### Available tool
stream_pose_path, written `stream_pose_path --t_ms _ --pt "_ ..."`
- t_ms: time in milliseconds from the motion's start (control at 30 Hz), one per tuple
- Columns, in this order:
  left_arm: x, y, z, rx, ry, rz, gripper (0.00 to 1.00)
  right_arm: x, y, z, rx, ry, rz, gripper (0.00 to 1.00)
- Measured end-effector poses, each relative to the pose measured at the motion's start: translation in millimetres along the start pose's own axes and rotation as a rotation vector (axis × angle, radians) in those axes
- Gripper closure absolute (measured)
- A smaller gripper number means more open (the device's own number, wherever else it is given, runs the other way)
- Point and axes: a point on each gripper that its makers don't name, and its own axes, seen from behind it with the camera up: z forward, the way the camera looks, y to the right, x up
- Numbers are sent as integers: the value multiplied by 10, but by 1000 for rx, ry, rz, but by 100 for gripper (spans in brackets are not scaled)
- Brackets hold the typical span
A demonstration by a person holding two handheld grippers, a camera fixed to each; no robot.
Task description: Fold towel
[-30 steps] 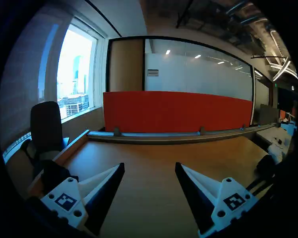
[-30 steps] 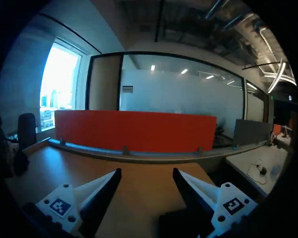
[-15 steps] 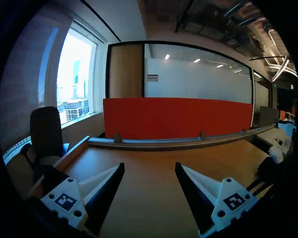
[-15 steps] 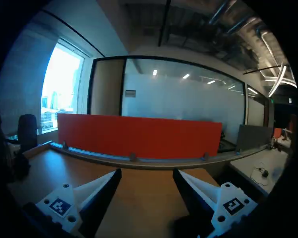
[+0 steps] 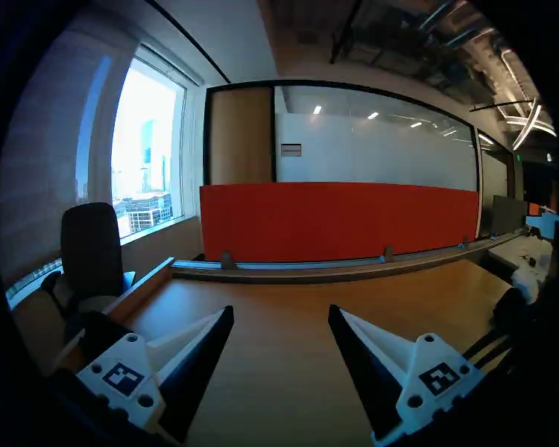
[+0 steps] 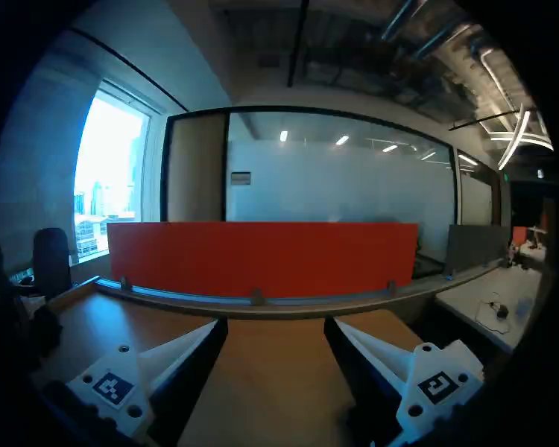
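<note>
In the left gripper view my left gripper (image 5: 281, 324) is open above a bare wooden desk (image 5: 294, 357), nothing between its white fingers (image 5: 197, 339). The right gripper view has my right gripper (image 6: 276, 335) open too, over the same kind of wooden desk (image 6: 279, 372), its fingers (image 6: 373, 350) holding nothing. At the right edge of the left gripper view a dark shape (image 5: 512, 309) sits at the desk's edge; I cannot tell what it is.
A red divider panel (image 5: 339, 220) on a grey rail (image 5: 317, 264) closes the desk's far side. A black office chair (image 5: 92, 253) stands at the left by the window (image 5: 145, 171). A glass wall (image 6: 339, 179) lies behind. Another desk (image 6: 496, 309) with cables is at the right.
Both views have tilted and drifted a little, so the red panel sits lower in the frame than a second ago. Both grippers stay open as before.
</note>
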Motion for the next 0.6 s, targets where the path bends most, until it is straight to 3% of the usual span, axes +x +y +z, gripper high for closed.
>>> stream_pose_path --t_ms 267,600 --pt "-167 -83 29 9 36 -26 6 -75 -9 -44 -15 0 26 0" --pt "-438 -86 66 5 76 -19 6 -96 -51 -71 -29 14 1 0"
